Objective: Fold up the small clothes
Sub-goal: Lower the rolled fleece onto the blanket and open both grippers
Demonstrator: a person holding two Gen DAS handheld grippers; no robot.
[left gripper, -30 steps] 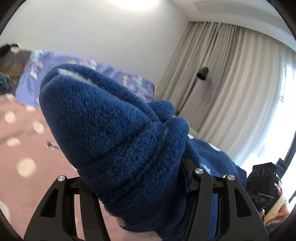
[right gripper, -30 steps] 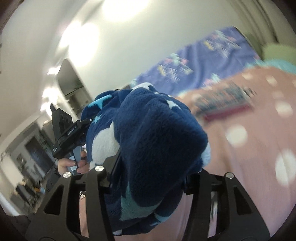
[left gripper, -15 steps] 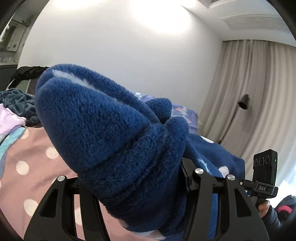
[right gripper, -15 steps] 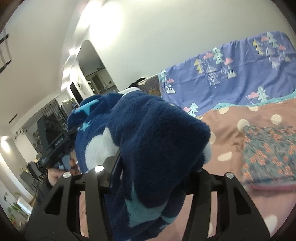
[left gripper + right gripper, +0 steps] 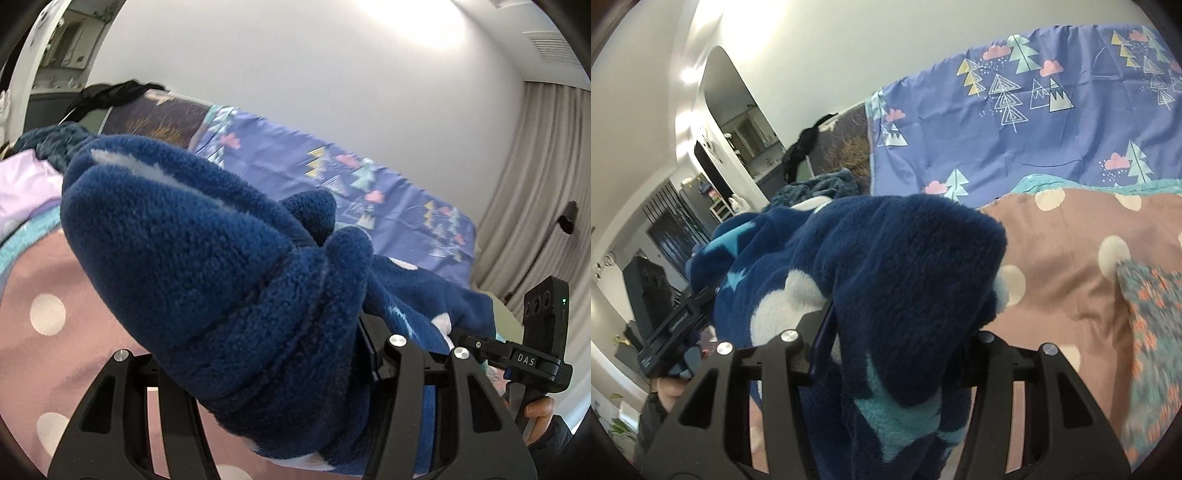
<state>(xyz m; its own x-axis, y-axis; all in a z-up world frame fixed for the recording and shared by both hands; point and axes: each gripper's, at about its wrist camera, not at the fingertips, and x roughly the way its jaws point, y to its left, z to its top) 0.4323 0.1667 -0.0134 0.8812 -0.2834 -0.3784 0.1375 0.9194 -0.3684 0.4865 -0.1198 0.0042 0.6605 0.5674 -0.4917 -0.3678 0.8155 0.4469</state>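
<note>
In the left wrist view, the left gripper (image 5: 273, 354) clamped a bunched edge of the dark blue fleece garment (image 5: 207, 266) above the pink polka-dot bedsheet (image 5: 48, 332). In the right wrist view, the right gripper (image 5: 897, 343) pinched another bunch of the garment (image 5: 908, 266), held aloft.

Both tools are up in the air and pinched tight on the same fleece garment (image 5: 221, 266). The left tool (image 5: 266, 376) has its two black fingers (image 5: 391, 373) clamped on a thick bunched fold, with the fabric bulging up and forward over them so the tips are hidden. The right tool (image 5: 897, 354) is doing the same on its end, jaws squeezed onto the cloth, tips buried too. Each camera catches the other side: the right hand (image 5: 539, 413) wraps its tool's handle at the far right, and the left hand (image 5: 670, 391) grips its handle at lower left.
</note>
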